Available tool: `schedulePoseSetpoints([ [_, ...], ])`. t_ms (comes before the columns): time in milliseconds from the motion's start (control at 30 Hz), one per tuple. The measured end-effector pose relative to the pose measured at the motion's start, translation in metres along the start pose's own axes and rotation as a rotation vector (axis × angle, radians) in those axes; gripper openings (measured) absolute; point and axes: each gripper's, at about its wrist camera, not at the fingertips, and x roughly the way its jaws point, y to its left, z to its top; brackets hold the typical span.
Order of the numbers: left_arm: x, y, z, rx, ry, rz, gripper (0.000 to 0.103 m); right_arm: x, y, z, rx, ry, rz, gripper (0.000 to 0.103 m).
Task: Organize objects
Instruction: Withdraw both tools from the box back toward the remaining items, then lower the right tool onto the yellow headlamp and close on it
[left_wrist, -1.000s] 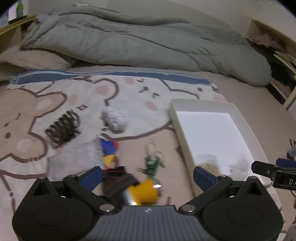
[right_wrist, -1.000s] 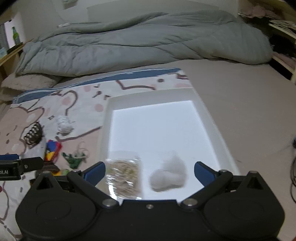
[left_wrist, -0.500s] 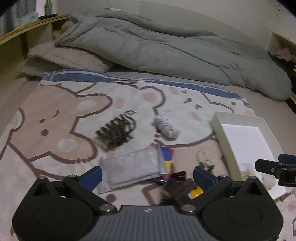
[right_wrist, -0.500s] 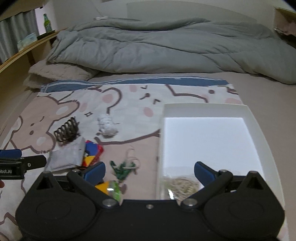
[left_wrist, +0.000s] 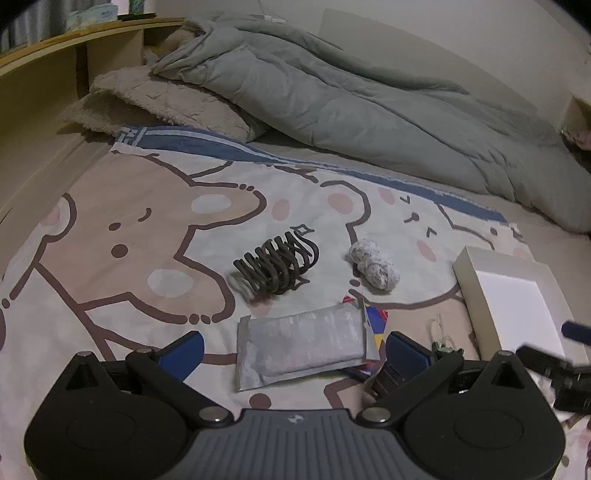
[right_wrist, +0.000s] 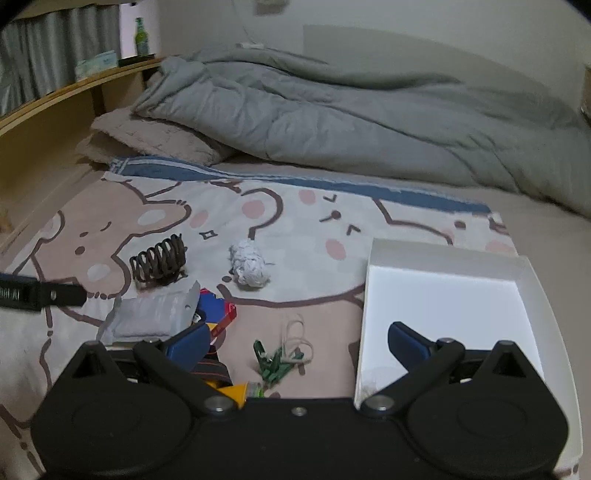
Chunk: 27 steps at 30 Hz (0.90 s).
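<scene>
So the grey pouch (left_wrist: 303, 343) looks like the next pick: it lies flat on the bear-print blanket (left_wrist: 129, 236), right between the fingers of the left gripper (left_wrist: 293, 350), whose jaws are spread wide and holding nothing. My guess is we're between picks, with loose stuff headed for the white tray (right_wrist: 443, 295). The right gripper (right_wrist: 297, 343) is spread too, its right finger over the tray. Next move needs a low approach to pinch the pouch's edge. It overlaps a colorful packet (left_wrist: 375, 321), so that could drag along. Beyond sit the hair claw (left_wrist: 277, 266), the crumpled paper ball (left_wrist: 375, 267) and green clips (right_wrist: 275, 363).
</scene>
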Motion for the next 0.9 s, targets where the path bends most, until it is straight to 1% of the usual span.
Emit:
schedulePoseSetpoints([
  [133,0.010,0.002,0.004,-0.035,0.024,-0.023,0.103,0.005,0.002,-0.004,-0.030,0.018,0.024,0.103],
  [200,0.018,0.000,0.006,-0.038,0.036,-0.023,0.103,0.007,0.004,-0.007,-0.069,0.019,0.022,0.103],
  [333,0.035,-0.010,0.009,-0.013,0.045,0.011,0.103,0.012,0.011,-0.016,-0.208,-0.002,-0.014,0.103],
  [433,0.052,-0.013,0.010,-0.023,0.079,0.007,0.103,0.021,0.018,-0.022,-0.336,0.004,-0.051,0.103],
  [467,0.057,-0.013,0.011,-0.032,0.091,0.000,0.103,0.024,0.020,-0.025,-0.377,0.015,-0.046,0.103],
  [533,0.067,-0.014,0.013,-0.062,0.108,-0.011,0.103,0.029,0.022,-0.029,-0.437,0.041,-0.011,0.103],
  [633,0.081,-0.016,0.015,-0.095,0.138,-0.007,0.103,0.033,0.024,-0.035,-0.495,0.070,0.043,0.103],
  [733,0.096,-0.020,0.015,-0.095,0.159,-0.002,0.103,0.041,0.027,-0.040,-0.539,0.118,0.053,0.103],
  [800,0.104,-0.024,0.014,-0.082,0.169,0.004,0.103,0.045,0.029,-0.046,-0.573,0.125,0.069,0.102],
  [867,0.111,-0.027,0.012,-0.070,0.174,0.007,0.103,0.050,0.031,-0.051,-0.611,0.142,0.097,0.097],
  [900,0.114,-0.029,0.012,-0.065,0.179,0.006,0.103,0.052,0.032,-0.053,-0.628,0.156,0.114,0.092],
])
